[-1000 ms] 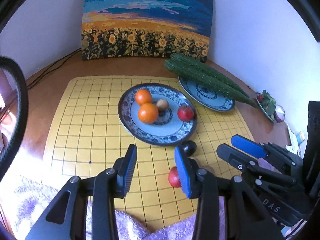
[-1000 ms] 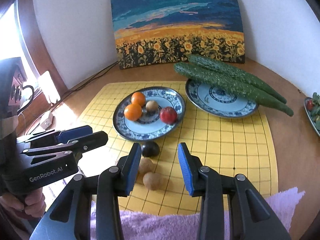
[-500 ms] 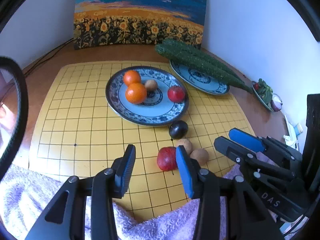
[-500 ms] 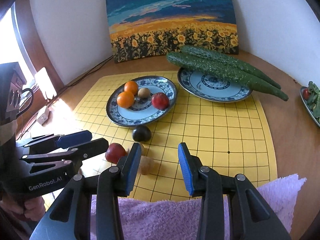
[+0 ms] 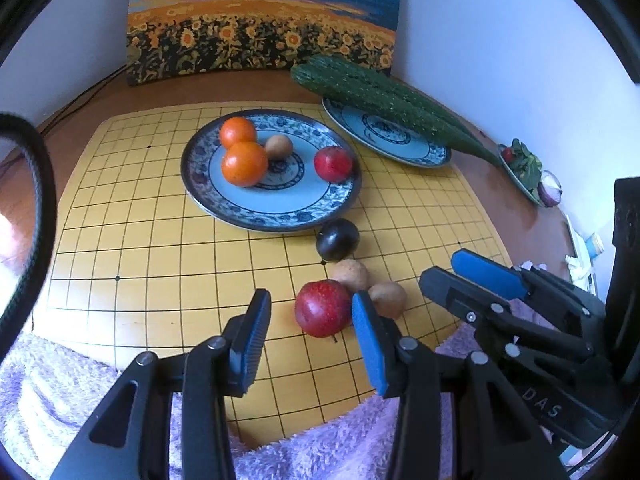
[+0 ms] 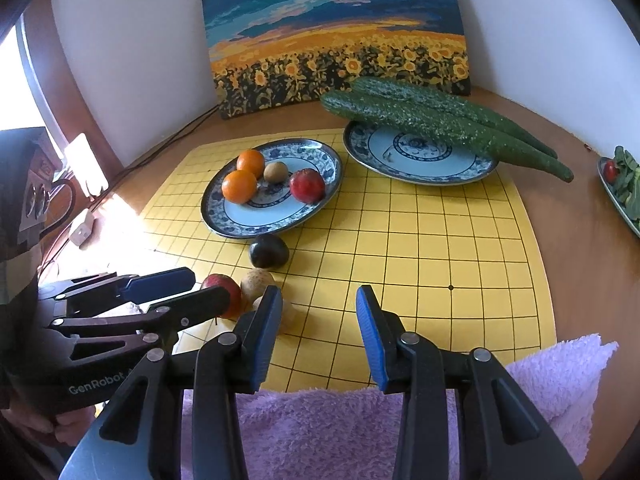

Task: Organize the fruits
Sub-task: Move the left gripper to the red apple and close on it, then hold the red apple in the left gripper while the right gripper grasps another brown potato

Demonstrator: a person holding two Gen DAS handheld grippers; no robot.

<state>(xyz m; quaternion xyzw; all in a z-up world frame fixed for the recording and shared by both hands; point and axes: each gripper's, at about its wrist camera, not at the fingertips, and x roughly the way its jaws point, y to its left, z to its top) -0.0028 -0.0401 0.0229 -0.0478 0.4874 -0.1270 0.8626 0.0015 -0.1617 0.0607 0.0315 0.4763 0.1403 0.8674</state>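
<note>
A blue-patterned plate (image 5: 280,212) (image 6: 316,160) on the yellow grid mat holds two oranges (image 5: 243,163), a brown fruit (image 5: 279,146) and a red apple (image 5: 333,163). In front of it on the mat lie a dark plum (image 5: 337,239) (image 6: 269,251), two brown fruits (image 5: 351,275) (image 5: 387,299) and a loose red apple (image 5: 323,307) (image 6: 222,292). My left gripper (image 5: 308,330) is open, its fingers on either side of the loose red apple, not touching. My right gripper (image 6: 318,328) is open and empty over the mat, right of the loose fruits.
A second patterned plate (image 6: 420,164) behind carries two long cucumbers (image 6: 440,120). A dish of greens (image 6: 624,184) stands at the far right. A sunflower painting (image 6: 336,40) leans on the wall. A purple towel (image 6: 360,432) covers the near table edge.
The left gripper has moved forward and right, so the loose red apple now sits between its fingers. The right gripper has drawn back slightly. Both stay open.
</note>
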